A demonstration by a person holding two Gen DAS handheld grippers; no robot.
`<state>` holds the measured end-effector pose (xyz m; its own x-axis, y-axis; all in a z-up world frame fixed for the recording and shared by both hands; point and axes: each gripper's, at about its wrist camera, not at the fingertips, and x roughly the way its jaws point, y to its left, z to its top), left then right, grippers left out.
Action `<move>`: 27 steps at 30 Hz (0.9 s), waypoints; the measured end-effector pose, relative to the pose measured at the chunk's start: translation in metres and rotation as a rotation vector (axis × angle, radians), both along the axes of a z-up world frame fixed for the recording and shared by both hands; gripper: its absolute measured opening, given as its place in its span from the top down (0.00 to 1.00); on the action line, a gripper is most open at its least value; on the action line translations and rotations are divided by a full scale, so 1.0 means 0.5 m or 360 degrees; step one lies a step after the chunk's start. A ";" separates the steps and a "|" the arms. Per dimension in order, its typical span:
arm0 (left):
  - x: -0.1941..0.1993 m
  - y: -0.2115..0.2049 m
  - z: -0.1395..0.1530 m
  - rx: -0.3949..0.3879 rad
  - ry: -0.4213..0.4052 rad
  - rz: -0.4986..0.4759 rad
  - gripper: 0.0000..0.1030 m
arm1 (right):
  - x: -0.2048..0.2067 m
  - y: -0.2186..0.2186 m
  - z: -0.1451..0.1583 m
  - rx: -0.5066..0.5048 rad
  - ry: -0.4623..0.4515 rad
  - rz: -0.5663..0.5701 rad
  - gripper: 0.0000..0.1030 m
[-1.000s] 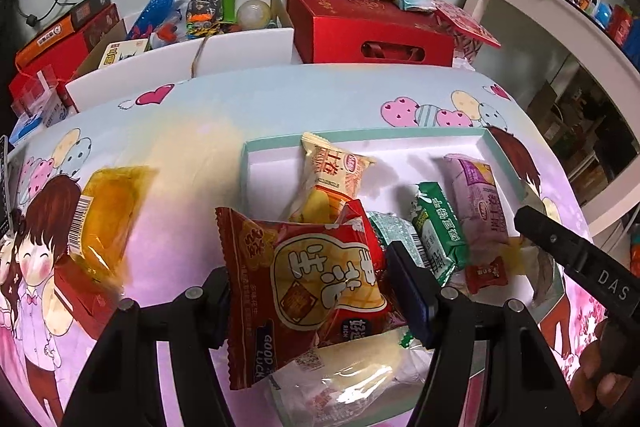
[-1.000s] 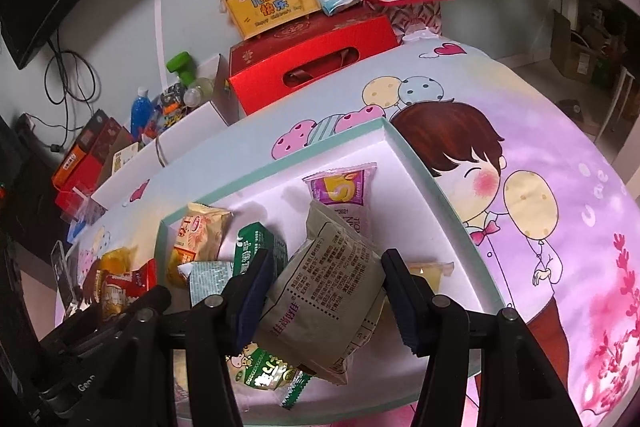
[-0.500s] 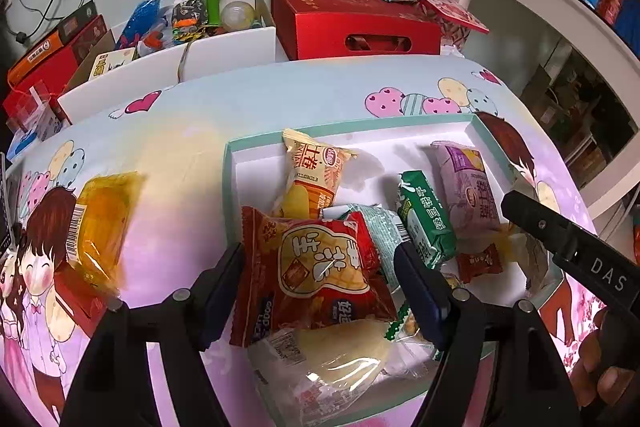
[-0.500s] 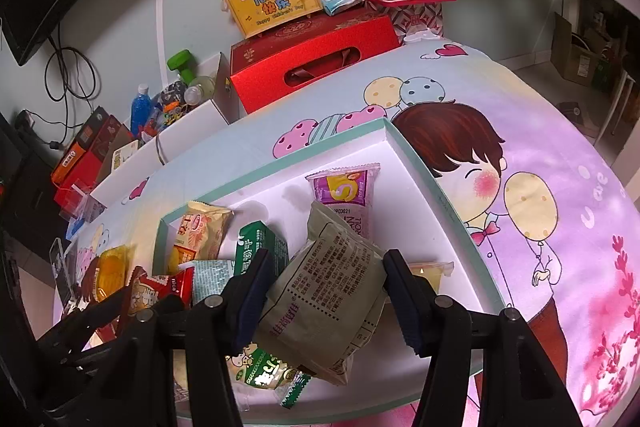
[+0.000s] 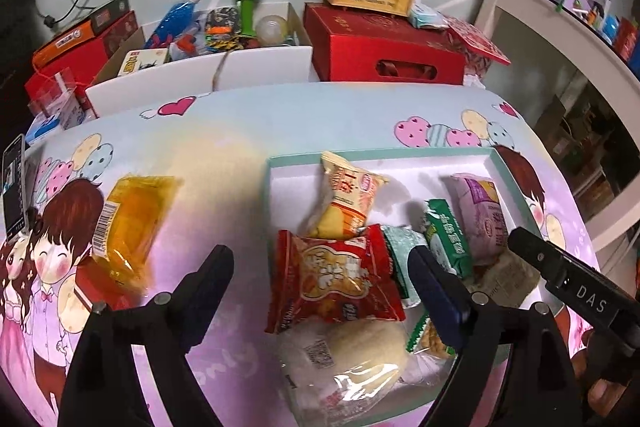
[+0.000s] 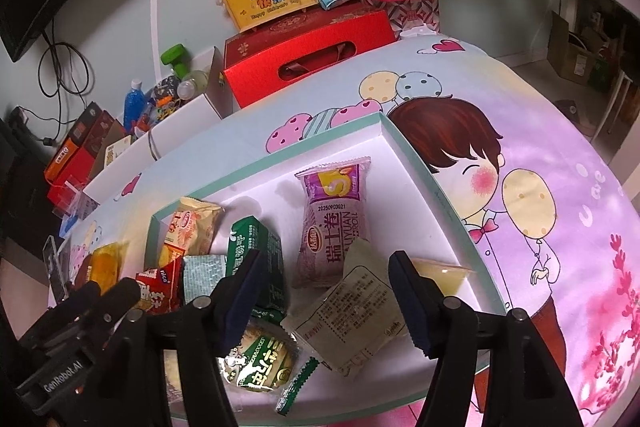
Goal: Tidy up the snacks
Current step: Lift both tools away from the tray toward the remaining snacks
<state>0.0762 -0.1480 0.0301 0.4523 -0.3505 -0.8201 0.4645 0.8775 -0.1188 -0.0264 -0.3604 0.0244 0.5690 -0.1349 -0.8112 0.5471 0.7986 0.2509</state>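
On the cartoon-print cloth [image 5: 248, 131], crinkly foil packets [image 5: 340, 281] fill a shallow rectangular tray [image 5: 296, 159].

The tray [image 5: 276, 187] is crowded along its near side; its far corners lie bare, and the surface [image 5: 224, 163] left of it is open.

The tablecloth [image 5: 248, 131] was pink and pale blue, printed with cartoon children, hearts and dotted balloons. The tray [image 6: 404, 155] was white inside with a mint-green rim. In it lay a red packet [image 5: 340, 279] with yellow pattern, a green packet [image 6: 256, 247], a purple packet [image 6: 334, 227] and a beige packet [image 6: 356, 311] with small black print. An orange packet [image 5: 128, 223] was transparent.
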 end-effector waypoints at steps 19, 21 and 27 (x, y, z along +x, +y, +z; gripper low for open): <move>0.039 0.086 -0.015 0.0015 0.0039 0.0330 0.05 | 0.010 0.011 -0.001 -0.0077 0.0006 0.0024 0.00; 0.042 0.094 -0.017 0.0010 0.0047 0.0346 0.04 | 0.010 0.013 0.000 -0.0089 -0.0001 0.0027 0.00; 0.053 0.119 -0.019 0.0015 0.0055 0.0391 0.05 | 0.014 0.023 0.005 -0.0122 -0.0054 0.0047 0.00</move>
